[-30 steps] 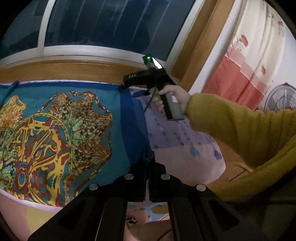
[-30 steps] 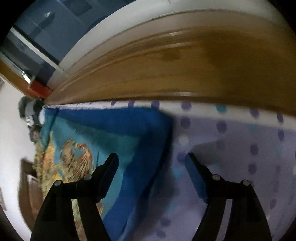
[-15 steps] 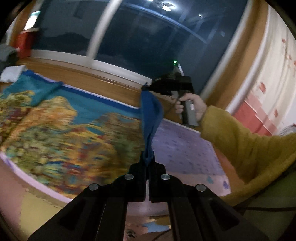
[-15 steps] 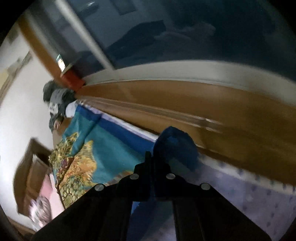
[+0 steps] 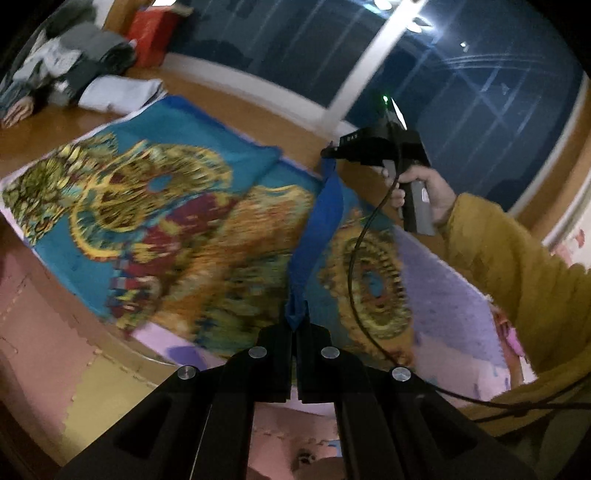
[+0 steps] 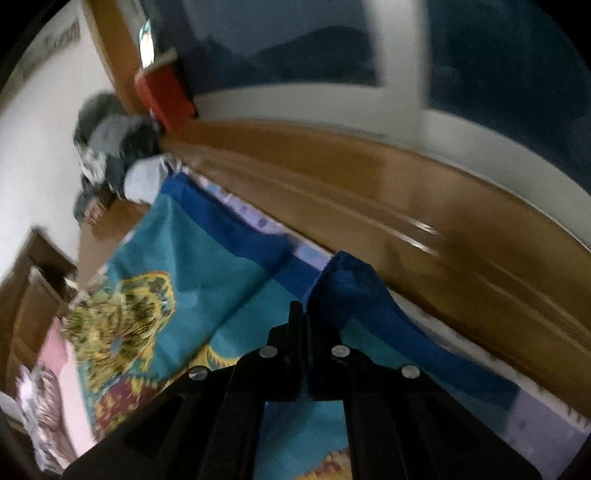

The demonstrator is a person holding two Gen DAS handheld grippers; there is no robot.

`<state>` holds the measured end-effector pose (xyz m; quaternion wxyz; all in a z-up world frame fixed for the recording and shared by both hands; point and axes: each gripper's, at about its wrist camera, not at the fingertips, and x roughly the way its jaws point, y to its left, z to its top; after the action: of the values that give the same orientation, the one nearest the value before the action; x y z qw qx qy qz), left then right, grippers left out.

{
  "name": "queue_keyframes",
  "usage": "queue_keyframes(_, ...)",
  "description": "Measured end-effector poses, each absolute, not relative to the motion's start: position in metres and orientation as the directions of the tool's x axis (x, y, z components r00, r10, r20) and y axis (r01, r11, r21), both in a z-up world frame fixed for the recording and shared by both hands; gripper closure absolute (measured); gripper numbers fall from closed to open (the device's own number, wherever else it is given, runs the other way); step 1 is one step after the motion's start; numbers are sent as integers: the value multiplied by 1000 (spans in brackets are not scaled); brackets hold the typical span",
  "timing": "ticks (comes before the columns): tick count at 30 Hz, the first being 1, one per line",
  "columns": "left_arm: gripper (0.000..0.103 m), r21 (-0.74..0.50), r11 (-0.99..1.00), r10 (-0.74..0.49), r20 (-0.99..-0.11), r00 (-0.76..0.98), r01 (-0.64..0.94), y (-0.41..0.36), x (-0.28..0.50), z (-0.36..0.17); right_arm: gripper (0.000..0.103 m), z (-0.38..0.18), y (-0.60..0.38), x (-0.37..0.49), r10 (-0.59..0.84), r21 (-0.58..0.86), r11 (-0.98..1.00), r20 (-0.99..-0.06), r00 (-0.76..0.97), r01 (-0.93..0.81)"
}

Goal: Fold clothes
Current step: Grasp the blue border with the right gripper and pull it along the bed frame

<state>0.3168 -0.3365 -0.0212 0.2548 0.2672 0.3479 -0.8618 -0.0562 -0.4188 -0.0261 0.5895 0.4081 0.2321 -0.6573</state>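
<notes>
A large teal cloth (image 5: pixel 155 206) with gold, red and yellow patterns and a dark blue border lies on a lilac dotted mat (image 5: pixel 450 295). My left gripper (image 5: pixel 295 325) is shut on the near corner of its blue edge (image 5: pixel 317 229). That edge runs taut up to my right gripper (image 5: pixel 328 153), held by a hand in a mustard sleeve (image 5: pixel 517 266), which is shut on the far corner. In the right wrist view the right gripper (image 6: pixel 304 314) pinches a bunched blue corner (image 6: pixel 347 284), and the cloth (image 6: pixel 177 280) trails left below it.
A wooden ledge (image 6: pixel 424 229) and dark window (image 5: pixel 461 92) run along the far side. A pile of grey and white clothes (image 5: pixel 74 70) and a red box (image 5: pixel 155 29) sit at the far left. Pink and yellow foam floor tiles (image 5: pixel 74 354) lie in front.
The right gripper went from open over the blue corner to shut on it. Both grippers lifted the right edge and carried it leftward over the cloth, with both views swinging left.
</notes>
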Motion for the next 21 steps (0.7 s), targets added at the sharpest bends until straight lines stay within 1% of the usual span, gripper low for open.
queue_keyframes(4, 102, -478, -582, -230, -680, -696, 658, -366, 325, -54, 102, -65, -465, -31, -520, 115, -205, -854, -9, 972)
queue_keyframes(7, 101, -480, -559, -205, -710, -674, 676, -375, 327, -68, 102, -85, -484, -22, -486, 67, -217, -873, -48, 974)
queue_keyframes(9, 99, -475, -559, -197, -720, -666, 679, -374, 331, -69, 101, -87, -488, -20, -489, 57, -225, -870, -63, 973)
queue_keyframes(11, 99, -442, -563, -222, -733, -643, 699, -371, 337, -64, 96, -87, -490, -18, -492, 55, -229, -868, -67, 972)
queue_keyframes(13, 99, -405, -562, -256, -743, -618, 721, -369, 344, -57, 94, -76, -485, -19, -514, 95, -206, -858, -25, 974)
queue_keyframes(14, 99, -389, -559, -274, -746, -607, 732, -369, 348, -54, 91, -67, -480, -20, -532, 110, -193, -847, -10, 975)
queue_keyframes(15, 99, -377, -561, -288, -746, -601, 737, -367, 351, -49, 87, -58, -474, -20, -550, 124, -179, -835, 5, 976)
queue_keyframes(16, 99, -364, -562, -303, -745, -594, 743, -366, 354, -44, 71, -48, -466, -20, -564, 132, -165, -825, 16, 977)
queue_keyframes(17, 99, -352, -565, -316, -744, -590, 746, -364, 357, -39, 48, -38, -455, -20, -573, 132, -153, -819, 21, 979)
queue_keyframes(18, 96, -347, -578, -315, -740, -594, 739, -360, 356, -35, 35, -29, -443, -21, -583, 128, -142, -812, 22, 982)
queue_keyframes(19, 93, -339, -600, -309, -738, -601, 725, -355, 353, -30, 34, -22, -430, -22, -595, 118, -133, -804, 16, 984)
queue_keyframes(20, 81, -329, -630, -295, -737, -608, 704, -347, 346, -27, 34, -14, -415, -23, -600, 106, -124, -800, 10, 987)
queue_keyframes(21, 73, -318, -654, -285, -737, -613, 686, -340, 337, -26, 34, -9, -399, -26, -597, 94, -116, -802, 7, 989)
